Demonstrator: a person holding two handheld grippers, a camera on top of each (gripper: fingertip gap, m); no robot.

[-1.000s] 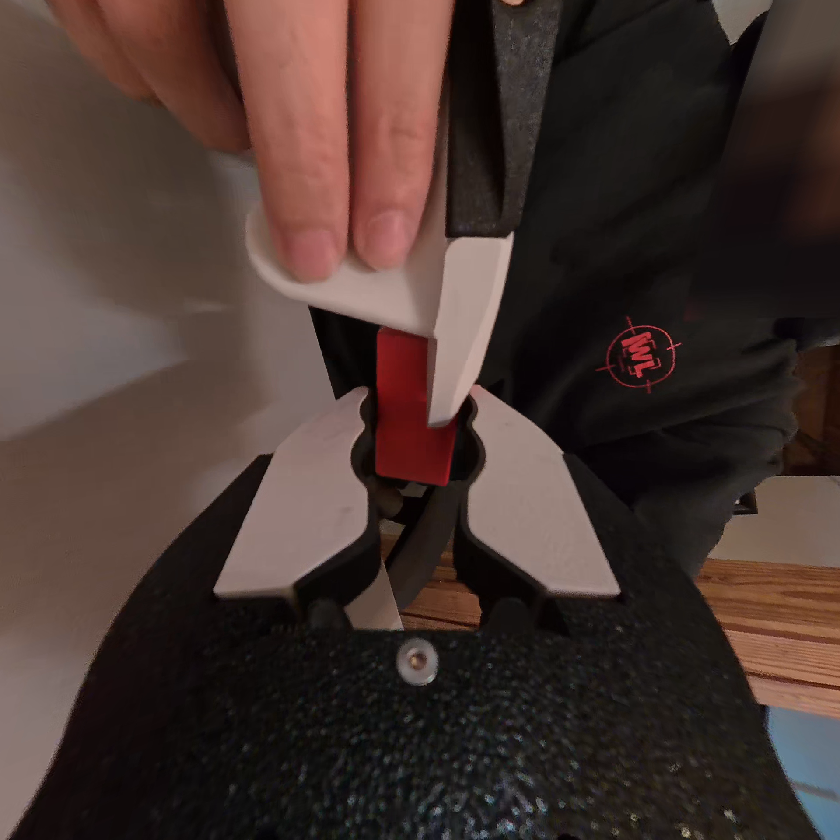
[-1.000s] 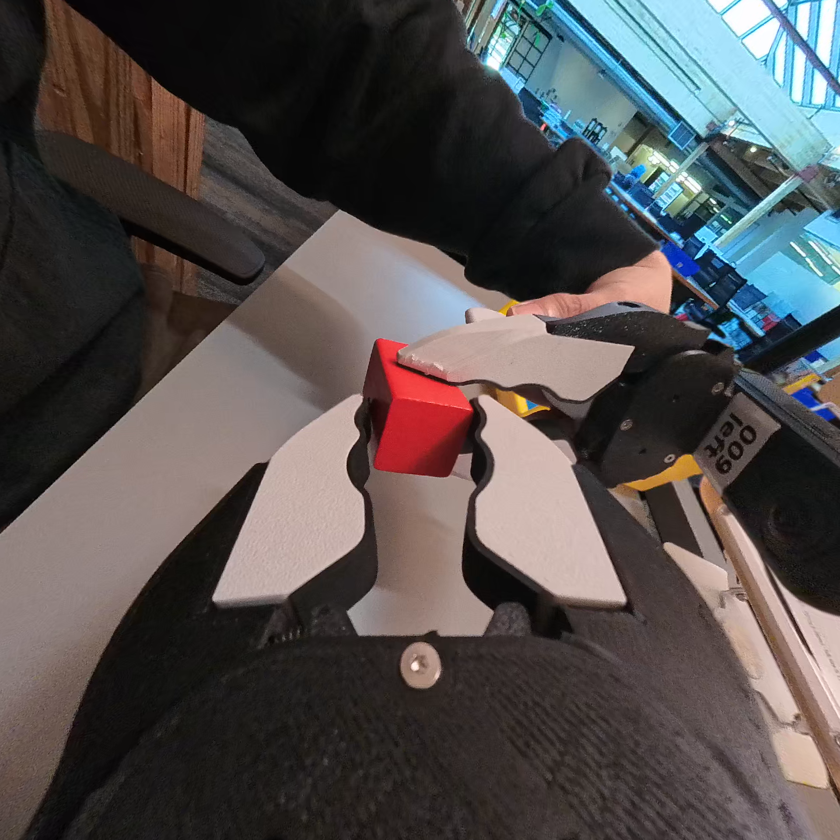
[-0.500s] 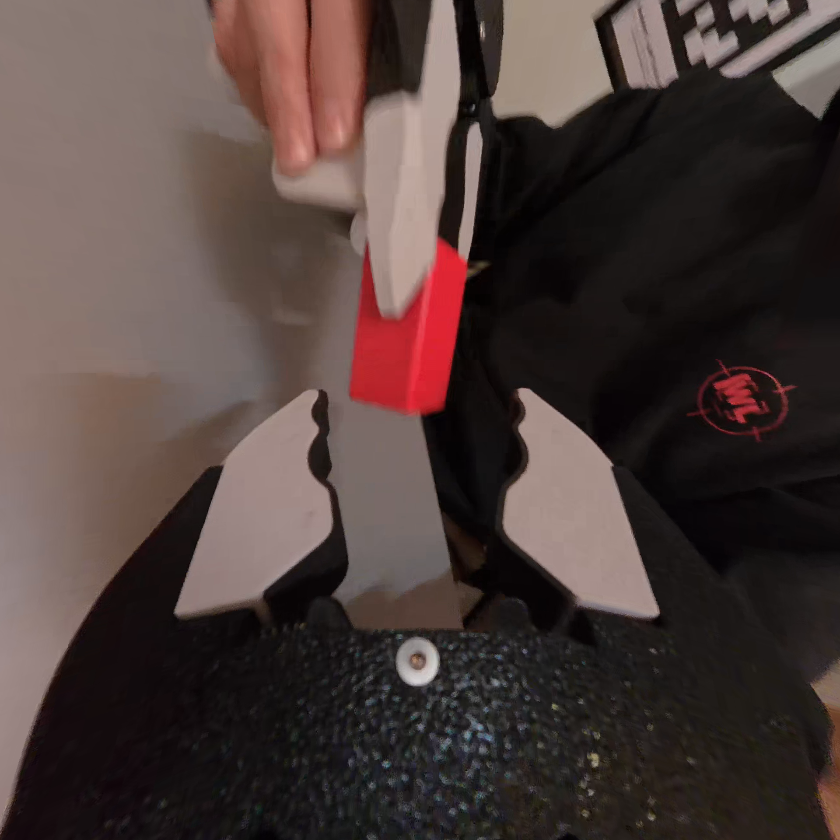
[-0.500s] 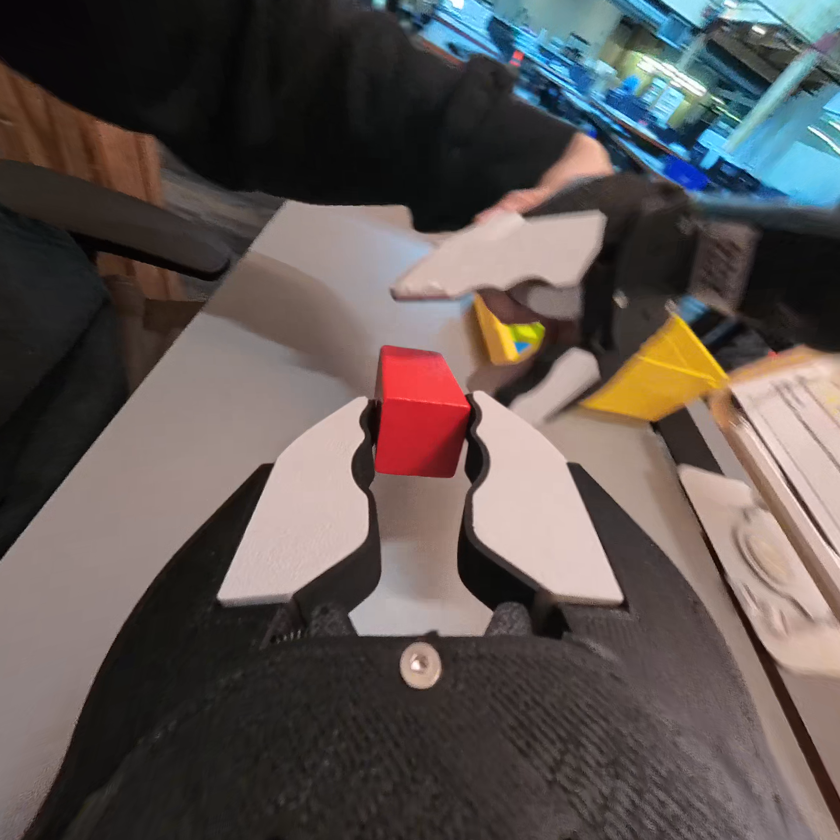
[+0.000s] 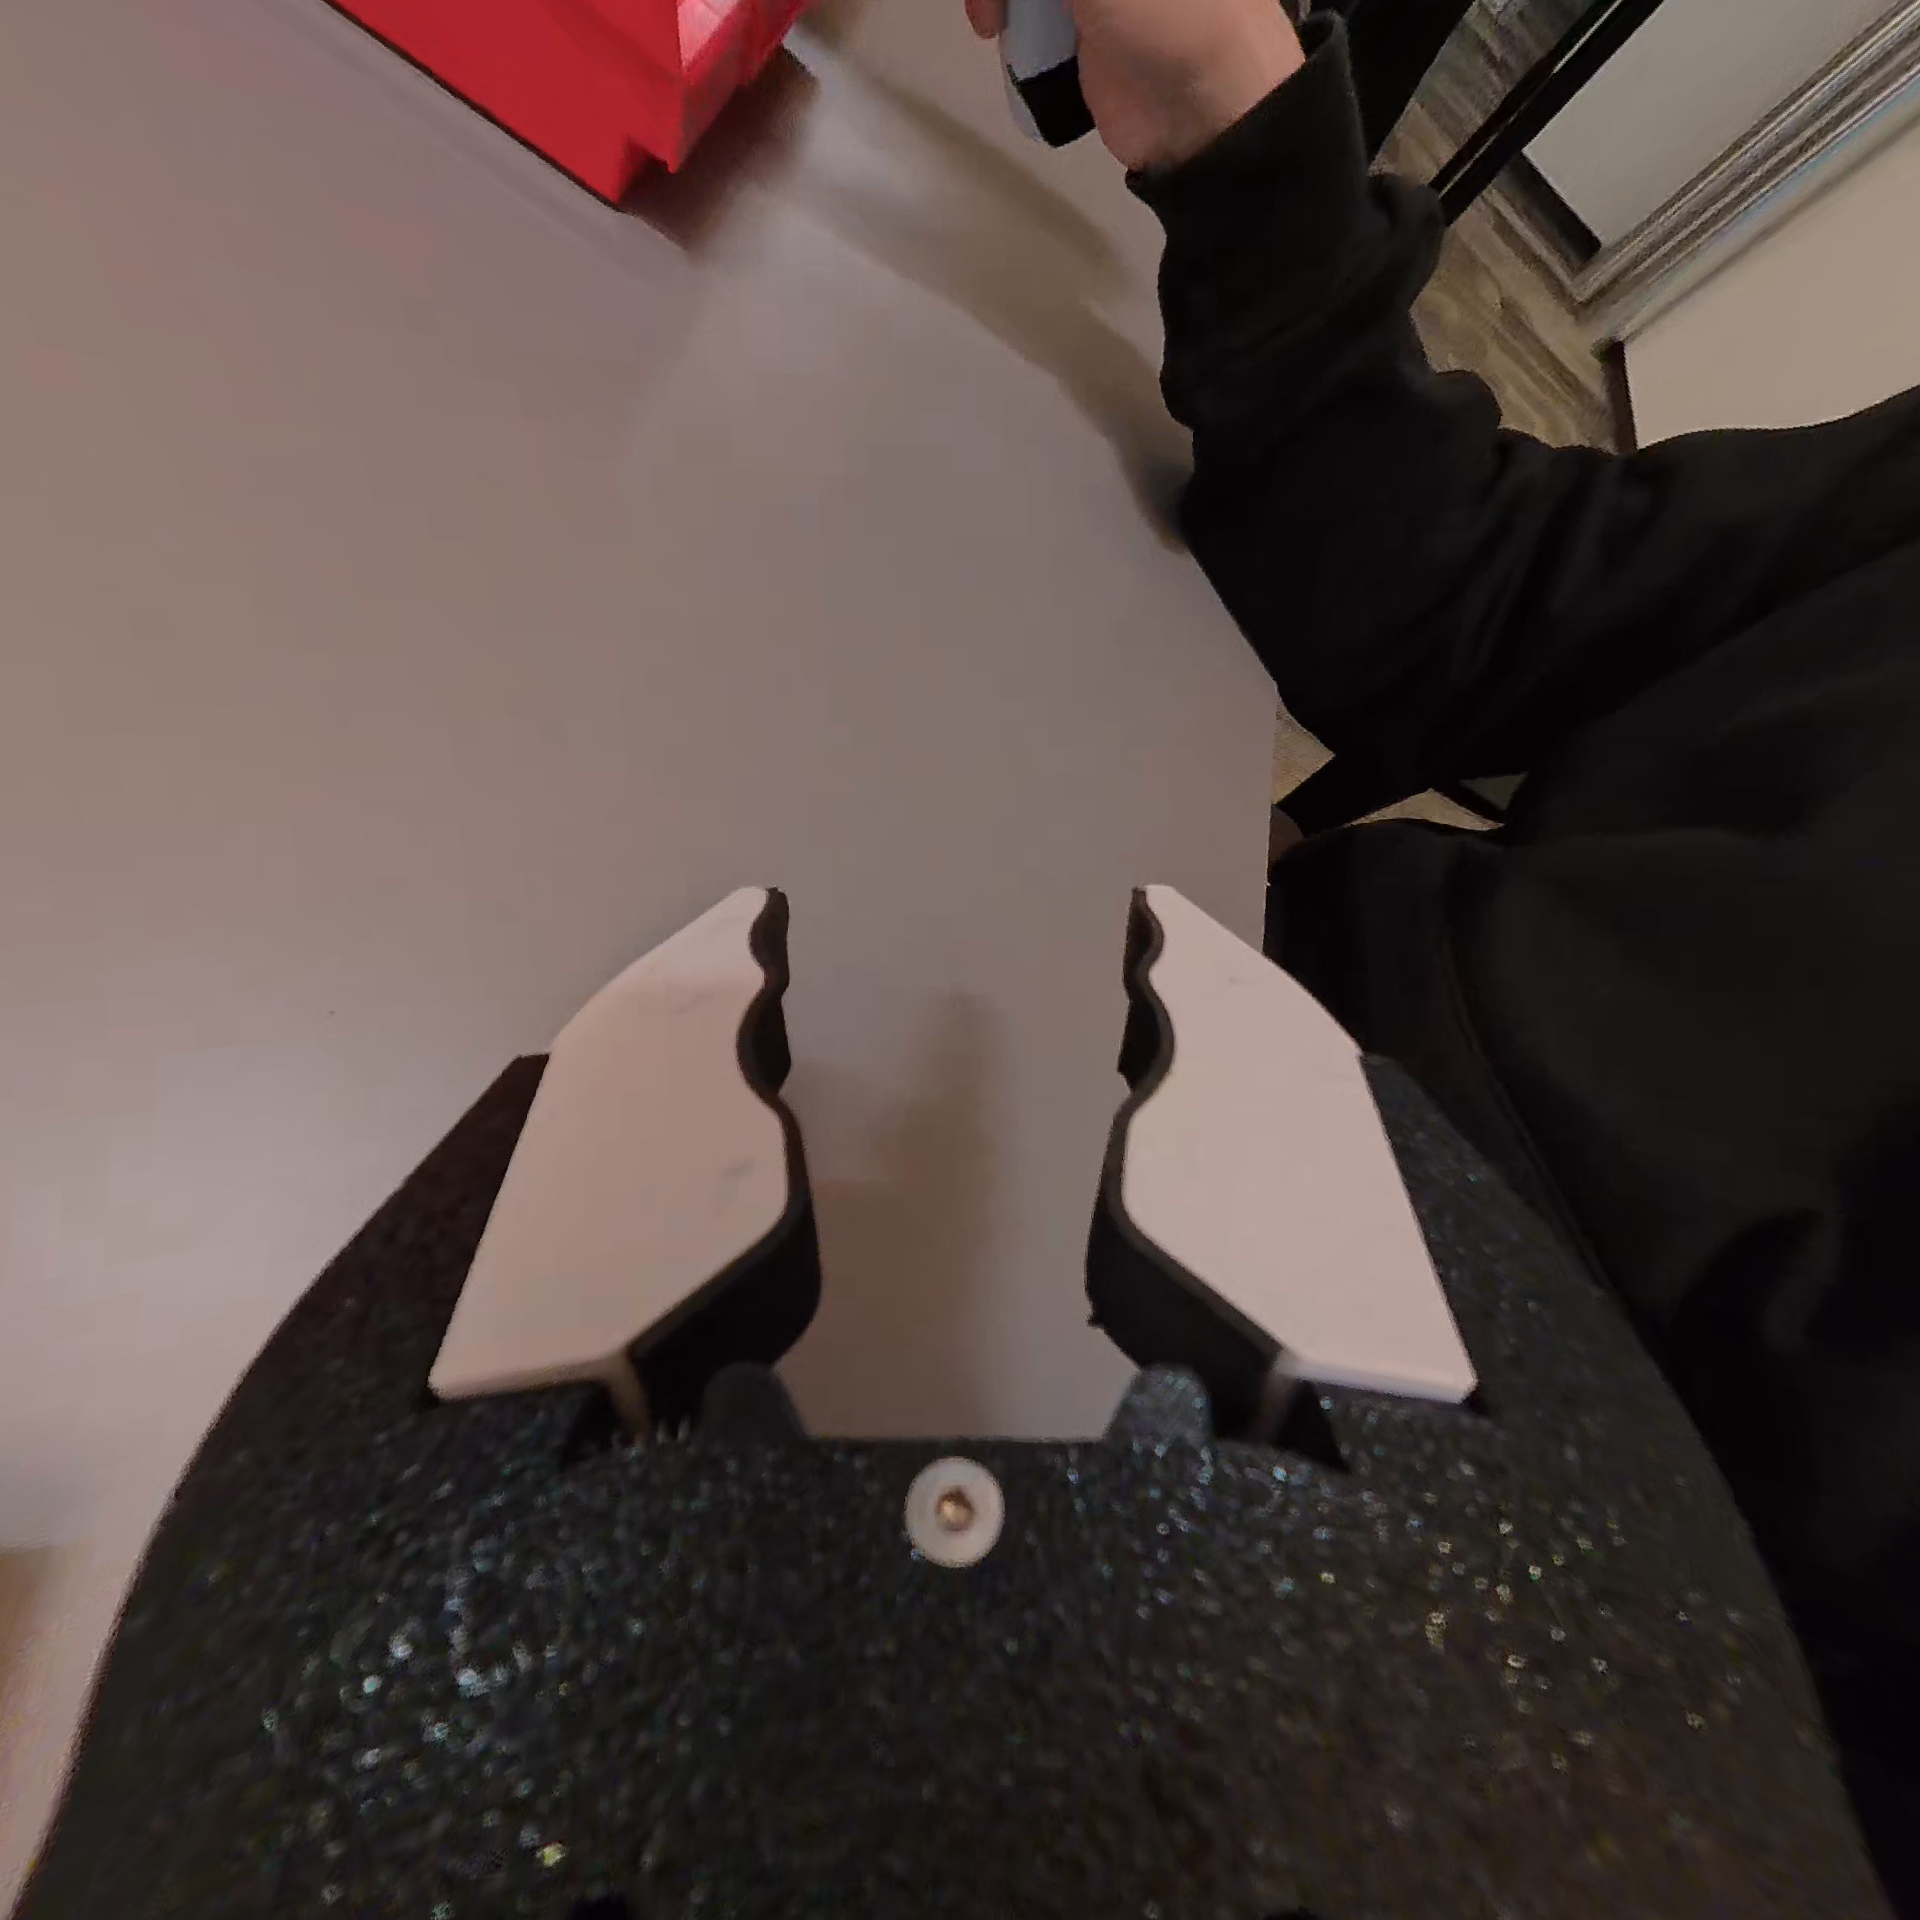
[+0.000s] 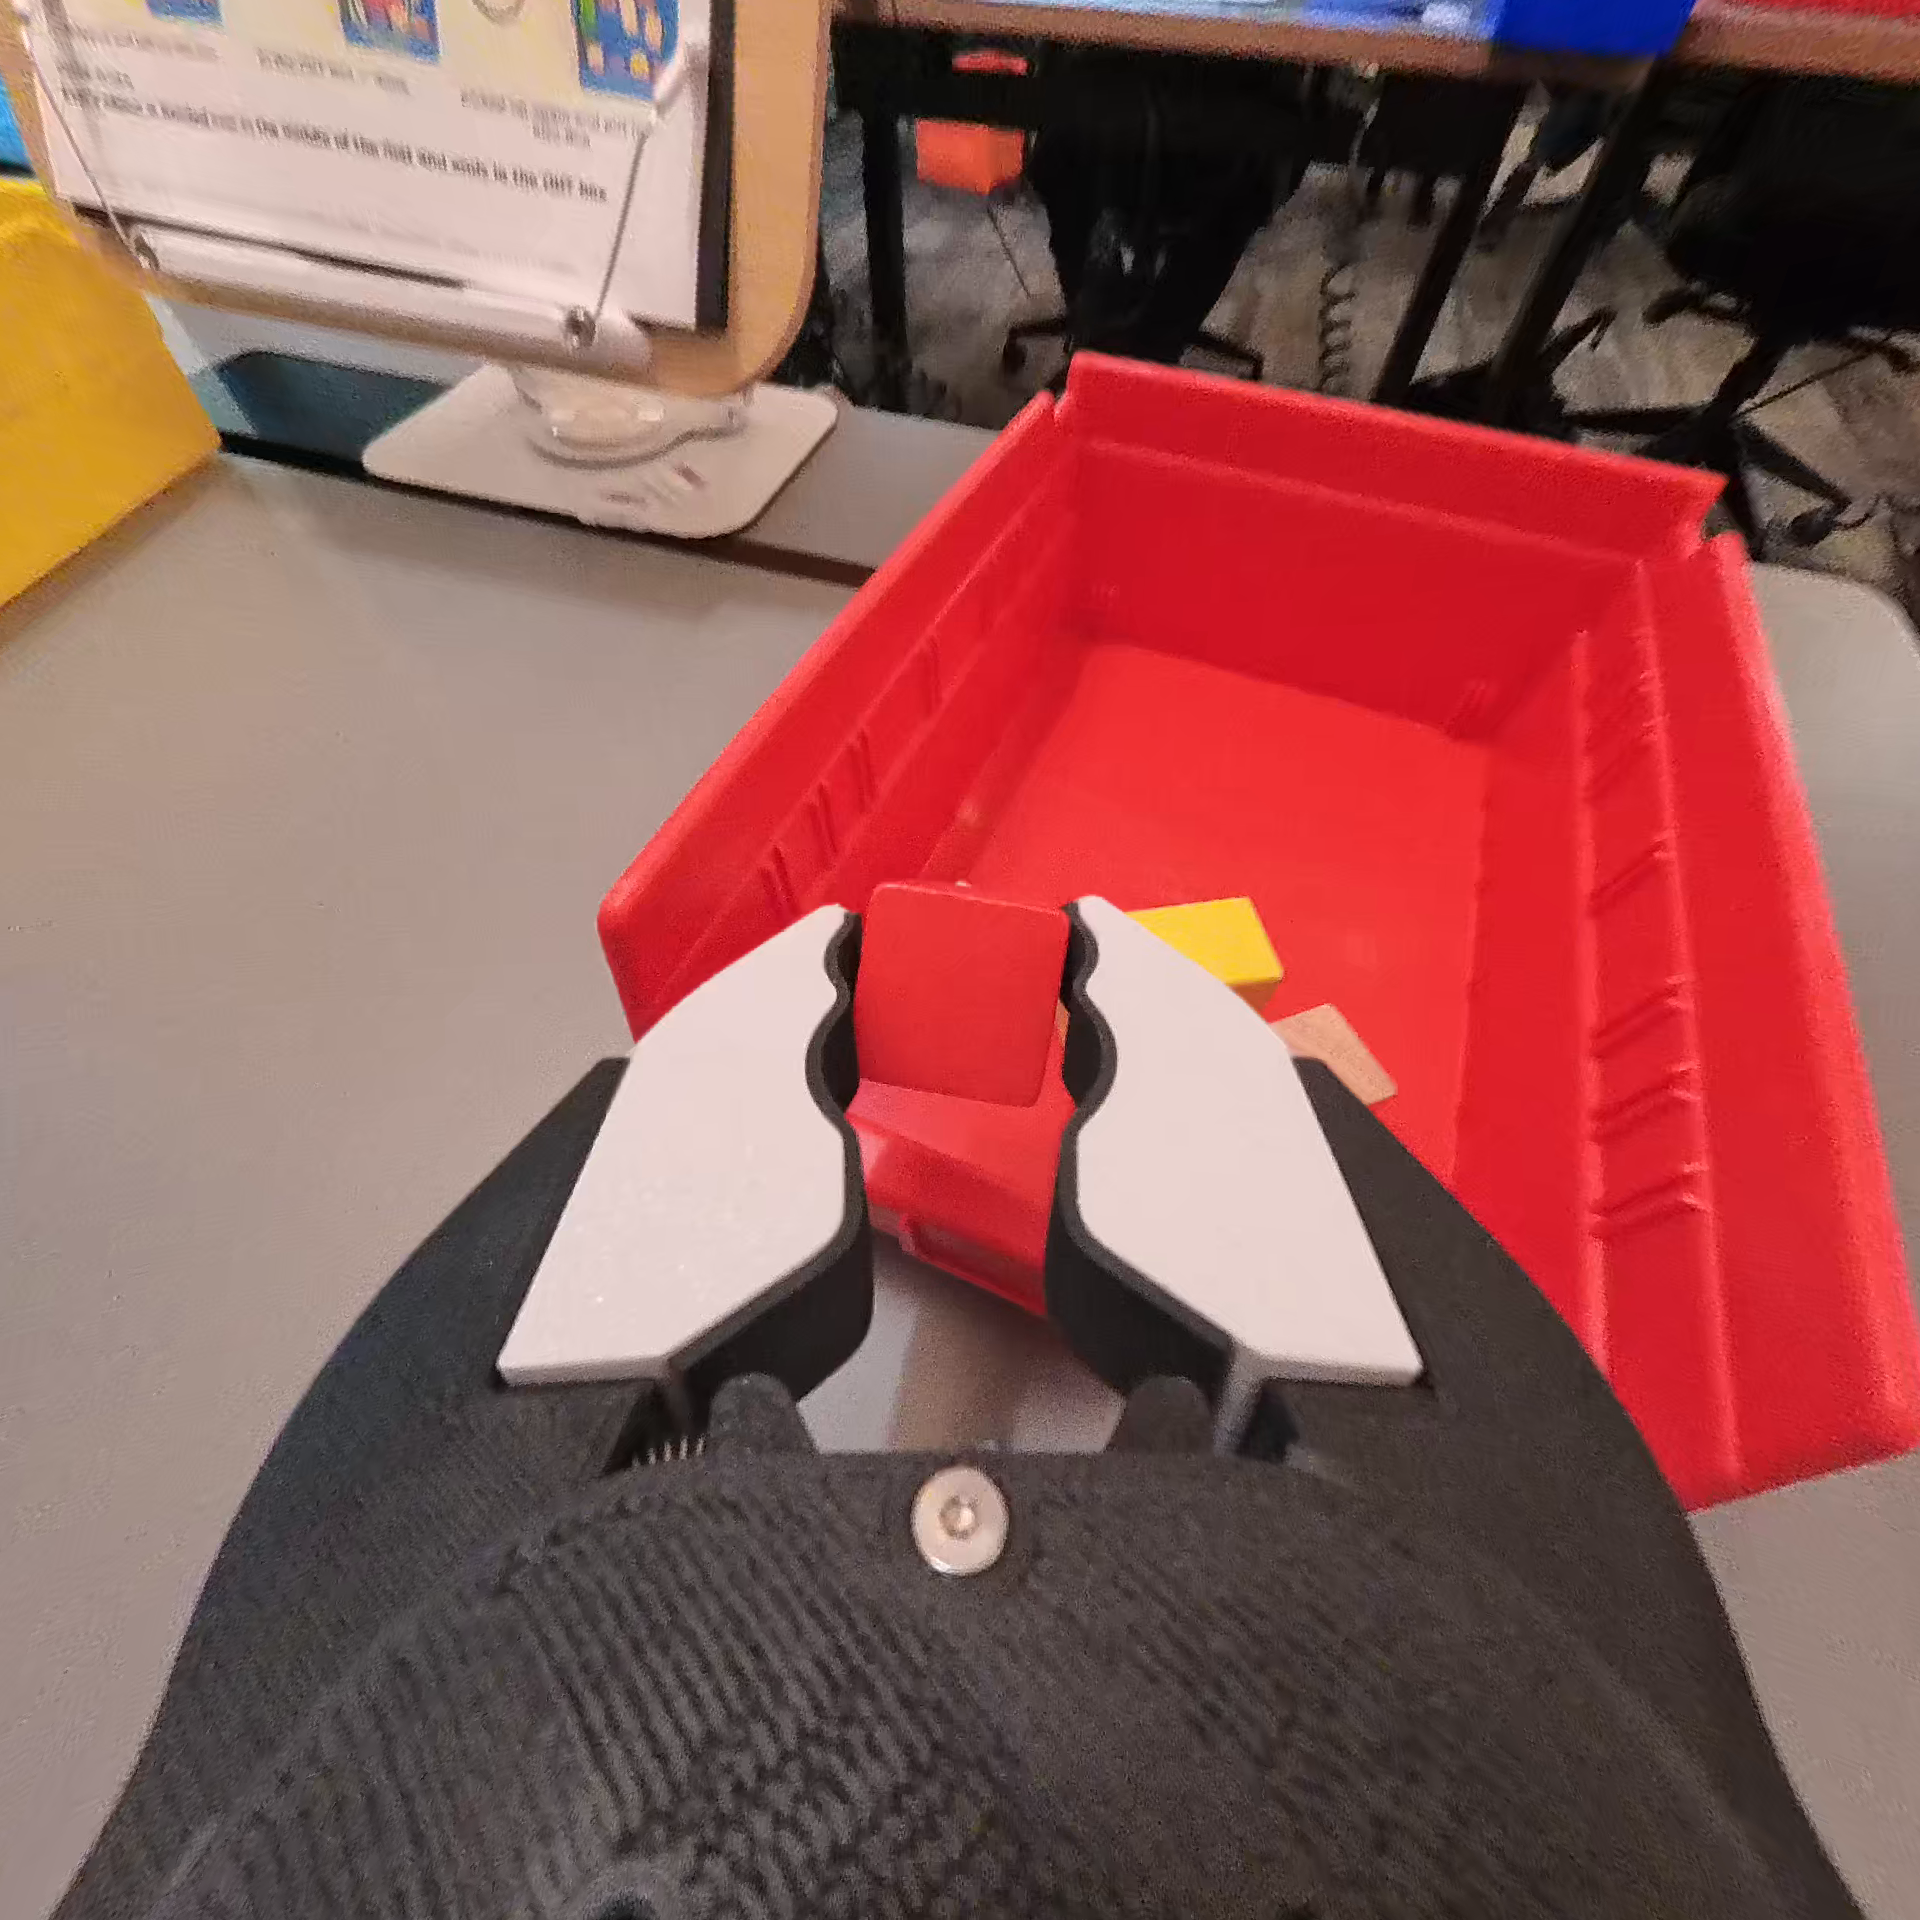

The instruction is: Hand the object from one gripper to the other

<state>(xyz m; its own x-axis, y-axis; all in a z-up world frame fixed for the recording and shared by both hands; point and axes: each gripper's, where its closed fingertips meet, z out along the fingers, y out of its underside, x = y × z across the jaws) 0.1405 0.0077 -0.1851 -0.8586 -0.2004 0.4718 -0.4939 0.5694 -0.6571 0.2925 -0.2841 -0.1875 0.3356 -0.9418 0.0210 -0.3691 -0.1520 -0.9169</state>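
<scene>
Right wrist view: red block (image 6: 961,992) above red bin (image 6: 1683,935) edge

I take this for a workshop or lab: behind the grey table (image 6: 312,831) I see a clipboard stand (image 6: 582,436), storage bins (image 6: 1351,727) and more workbenches (image 6: 1143,31).

The left gripper (image 5: 956,904) fingers (image 5: 665,1132) gape over the grey table (image 5: 416,623) (nothing between).
</scene>
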